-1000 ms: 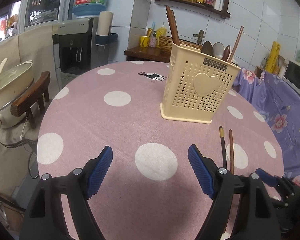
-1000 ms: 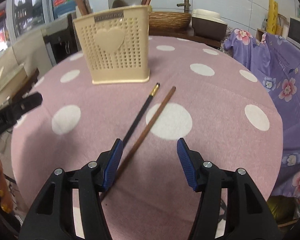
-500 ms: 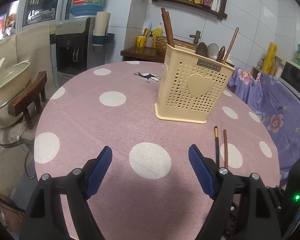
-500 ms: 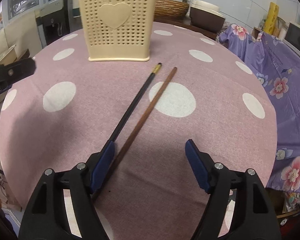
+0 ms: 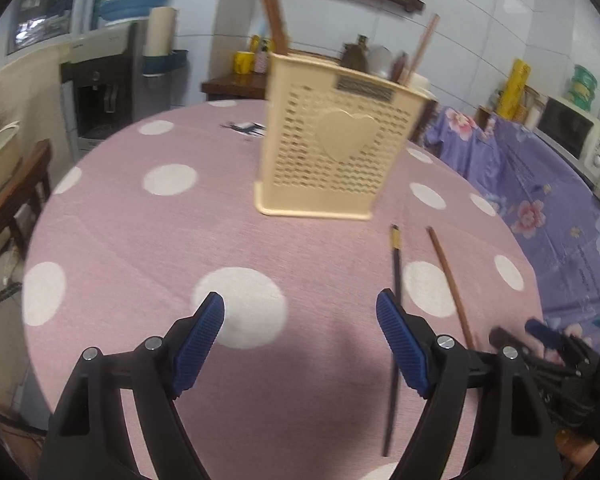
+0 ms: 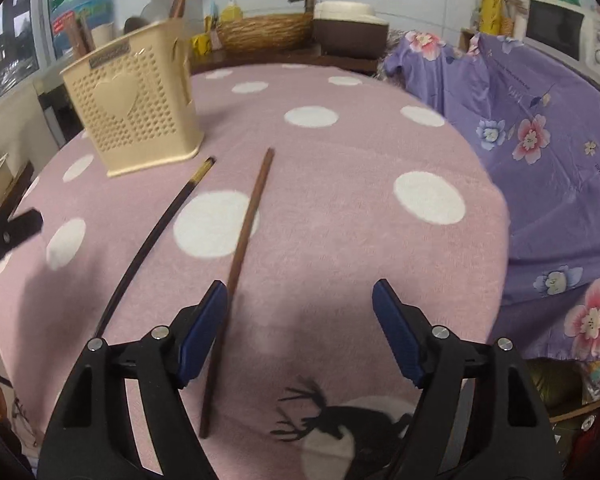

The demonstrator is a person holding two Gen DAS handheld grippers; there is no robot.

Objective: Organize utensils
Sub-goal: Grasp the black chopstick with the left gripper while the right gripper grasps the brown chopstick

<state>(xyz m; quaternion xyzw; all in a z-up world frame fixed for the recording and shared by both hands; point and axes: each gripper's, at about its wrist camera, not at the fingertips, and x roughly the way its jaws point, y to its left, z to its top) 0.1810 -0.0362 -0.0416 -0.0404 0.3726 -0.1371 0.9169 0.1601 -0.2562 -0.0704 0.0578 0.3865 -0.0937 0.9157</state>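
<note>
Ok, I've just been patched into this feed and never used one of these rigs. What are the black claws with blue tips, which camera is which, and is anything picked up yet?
There is no robot arm here. A person holds a two-finger gripper in each hand, and a fisheye camera on each one looks forward along its blue-padded fingers. One picture comes from the left gripper, the other from the right gripper.

Both look down on a round table with a pink polka-dot cloth. On it stands a cream utensil holder with some utensils already inside. In front of it two loose chopsticks lie flat: a black chopstick with a gold band and a brown chopstick.

Nothing is held. Both grippers are open; the brown chopstick lies just beside the right gripper's left finger.
</note>
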